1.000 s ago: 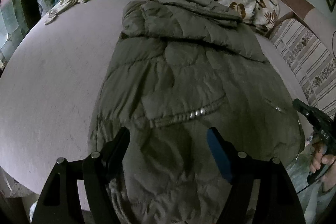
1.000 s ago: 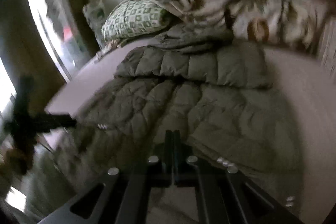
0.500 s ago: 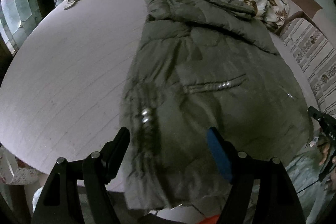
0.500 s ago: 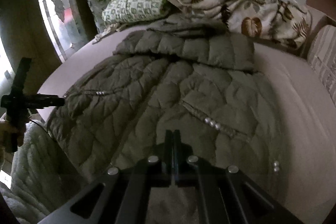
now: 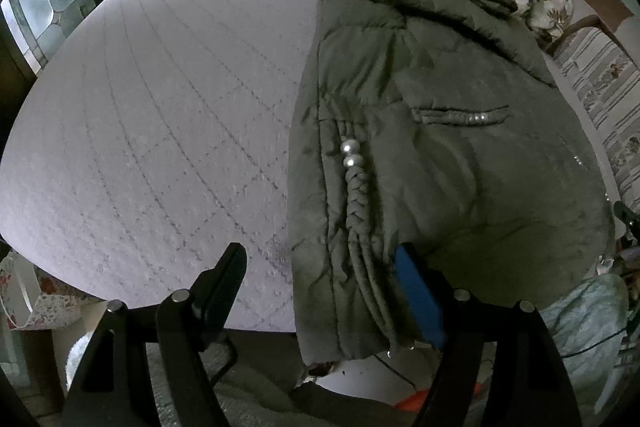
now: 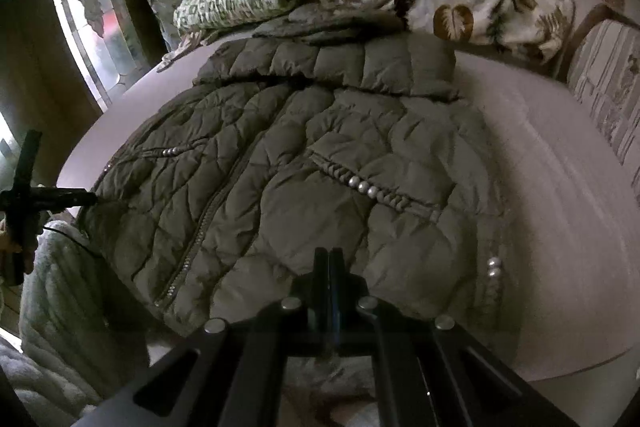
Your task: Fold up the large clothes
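One quilted jacket [image 6: 304,163] lies spread on the bed [image 5: 160,115], hem at 6 o'clock. Left gripper [image 5: 320,279] jaws spread; right gripper [image 6: 329,267] jaws pressed together, empty. Folding barely begun.

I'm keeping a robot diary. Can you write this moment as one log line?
task: fold jacket | place: bed | left hand-held gripper: open at hem | right hand-held gripper: shut at hem | fold: not visible
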Tool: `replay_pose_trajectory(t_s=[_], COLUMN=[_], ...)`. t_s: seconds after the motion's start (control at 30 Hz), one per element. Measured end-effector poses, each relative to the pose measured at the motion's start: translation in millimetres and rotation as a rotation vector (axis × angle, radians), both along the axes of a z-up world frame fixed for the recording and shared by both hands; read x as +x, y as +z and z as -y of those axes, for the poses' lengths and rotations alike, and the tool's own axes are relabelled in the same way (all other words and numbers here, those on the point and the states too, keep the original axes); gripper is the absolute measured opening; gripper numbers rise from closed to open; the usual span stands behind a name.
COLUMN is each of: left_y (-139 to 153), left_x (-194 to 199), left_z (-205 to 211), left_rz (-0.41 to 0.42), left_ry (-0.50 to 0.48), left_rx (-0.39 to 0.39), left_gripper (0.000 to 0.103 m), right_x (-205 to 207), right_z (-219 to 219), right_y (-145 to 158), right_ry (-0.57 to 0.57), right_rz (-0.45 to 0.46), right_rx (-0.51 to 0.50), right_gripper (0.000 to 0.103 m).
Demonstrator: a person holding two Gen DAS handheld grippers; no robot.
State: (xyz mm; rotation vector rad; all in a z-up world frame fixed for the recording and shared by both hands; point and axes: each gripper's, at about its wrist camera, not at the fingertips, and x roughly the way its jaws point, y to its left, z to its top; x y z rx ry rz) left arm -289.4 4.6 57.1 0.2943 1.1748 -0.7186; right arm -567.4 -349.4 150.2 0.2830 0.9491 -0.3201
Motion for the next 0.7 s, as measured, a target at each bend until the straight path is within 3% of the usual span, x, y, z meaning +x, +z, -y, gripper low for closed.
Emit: replay_pose_trajectory(t_s=[0.07,0.37,0.53,0.6,0.63,0.7], left_y=[-2.2,-4.5,-7.5,-8.4,-9.5,-10.9], left_x=[0.0,5.4,1.8,1.1,1.3,2.5], left_z=[2.1,14.5,26.9,29.3,32.4,33.8], left_rz=[0.0,-0.005,-0.008,-0.002,-0.003,-0.014], left_ry=[0.001,-0.018,-0.038,-0.046,-0.046,-0.045], left_rx=[0.005,0.026,0.041,0.05,0.053,0.053], left_gripper=[0.078,0.081,0.082,0.082,0.082,0.082], right_x=[-3.9,-23.3,-24.6,-24.0,-21.7,-13.3], right_z=[9.5,33.7,36.7,43.4,49.4,61.9], right_y=[-1.9,-5.4,-9.2,-12.1,-21.7,-62.2], right_ry=[-0.02,-0.018,-0.053,-0.043,-0.059,-0.087], right_rz=[-0.015,-0.117,-0.121,-0.083,-0.11,-0.304], right_rx=[0.031,-0.038,-0.097,0.018,0.063,0.146], right_gripper=[0.002,0.003,0.003,0.003,0.003,0.004])
